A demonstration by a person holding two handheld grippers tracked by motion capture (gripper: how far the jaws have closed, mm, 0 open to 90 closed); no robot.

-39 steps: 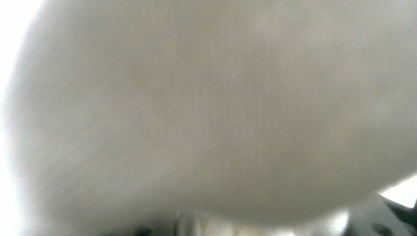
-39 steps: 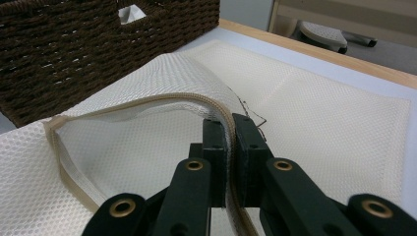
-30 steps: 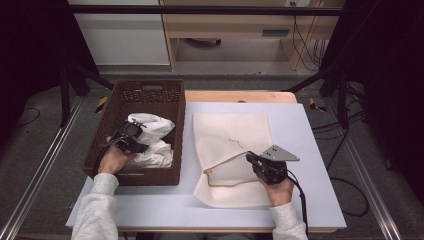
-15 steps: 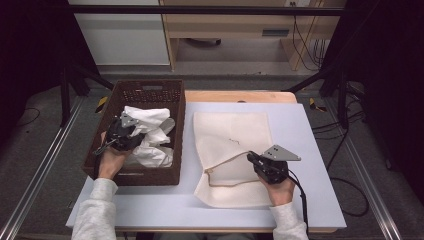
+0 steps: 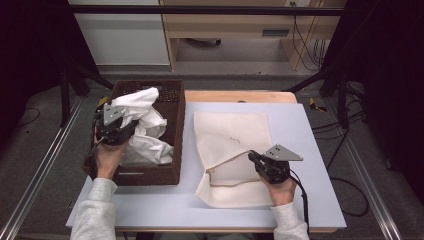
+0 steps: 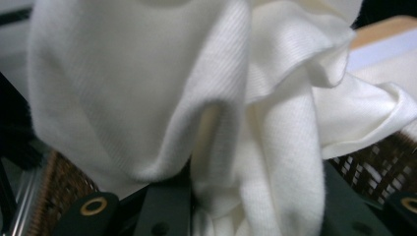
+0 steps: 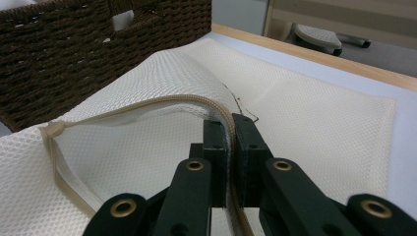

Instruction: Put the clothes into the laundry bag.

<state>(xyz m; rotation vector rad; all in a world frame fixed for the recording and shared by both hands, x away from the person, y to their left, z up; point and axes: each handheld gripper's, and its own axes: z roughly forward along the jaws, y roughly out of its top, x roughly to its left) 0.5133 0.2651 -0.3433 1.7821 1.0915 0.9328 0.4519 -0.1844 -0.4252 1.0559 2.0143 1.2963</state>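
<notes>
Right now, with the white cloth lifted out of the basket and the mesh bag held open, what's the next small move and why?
Probably carry the white cloth sideways toward the mesh bag. The left gripper is shut on the cloth above the basket, and the right gripper pinches the bag's zipper edge, holding its mouth raised and open toward the basket.

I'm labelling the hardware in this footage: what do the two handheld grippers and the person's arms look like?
Both the left gripper and the right gripper are black, each topped by a grey three-cornered plate. Close up, the right gripper's jaws are flat black bars joined by linkage arms with brass-coloured rivets. A black cable trails from the right gripper past the wrist. The person wears light grey long sleeves.
</notes>
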